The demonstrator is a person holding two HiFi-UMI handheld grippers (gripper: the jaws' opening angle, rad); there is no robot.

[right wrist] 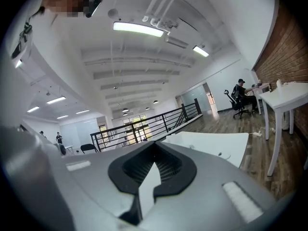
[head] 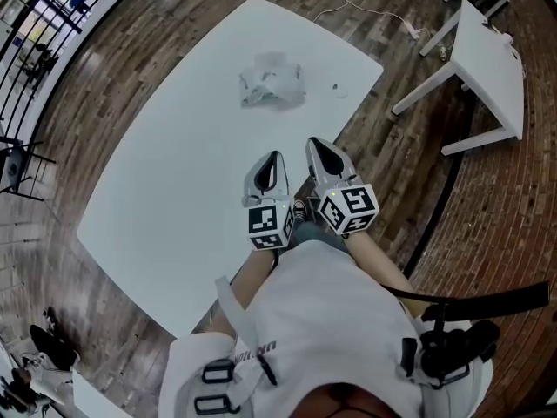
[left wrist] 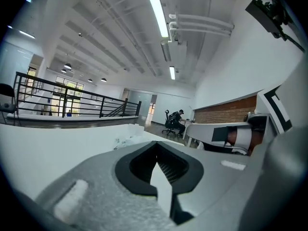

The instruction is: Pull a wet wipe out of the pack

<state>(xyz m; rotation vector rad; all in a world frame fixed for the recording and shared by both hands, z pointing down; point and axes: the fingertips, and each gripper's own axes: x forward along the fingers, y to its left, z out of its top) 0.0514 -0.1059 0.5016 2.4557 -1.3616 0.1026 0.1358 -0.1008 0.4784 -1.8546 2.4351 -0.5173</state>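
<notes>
Bare tabletop [head: 165, 181] before the pack [head: 273, 84]

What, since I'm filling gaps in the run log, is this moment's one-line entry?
stage: before grasp | left gripper: shut, empty | right gripper: shut, empty | wipe pack: on table, apart from both grippers

My left gripper [head: 277, 157]: grey shell, black lining round jaws. My right gripper [head: 315, 146]: same grey, same black lining. Left marker cube [head: 270, 225]: black squares on white. Right marker cube [head: 349, 208]: same black-and-white pattern. Table [head: 174, 172]: plain white. Wipe pack [head: 272, 84]: whitish, faint green tinge. Floor [head: 113, 50]: brown wood planks, mixed light and dark. Side table [head: 492, 68]: white. Railing [left wrist: 72, 100]: black. Wall [right wrist: 288, 52]: red-brown brick. My shirt [head: 322, 312]: white.
</notes>
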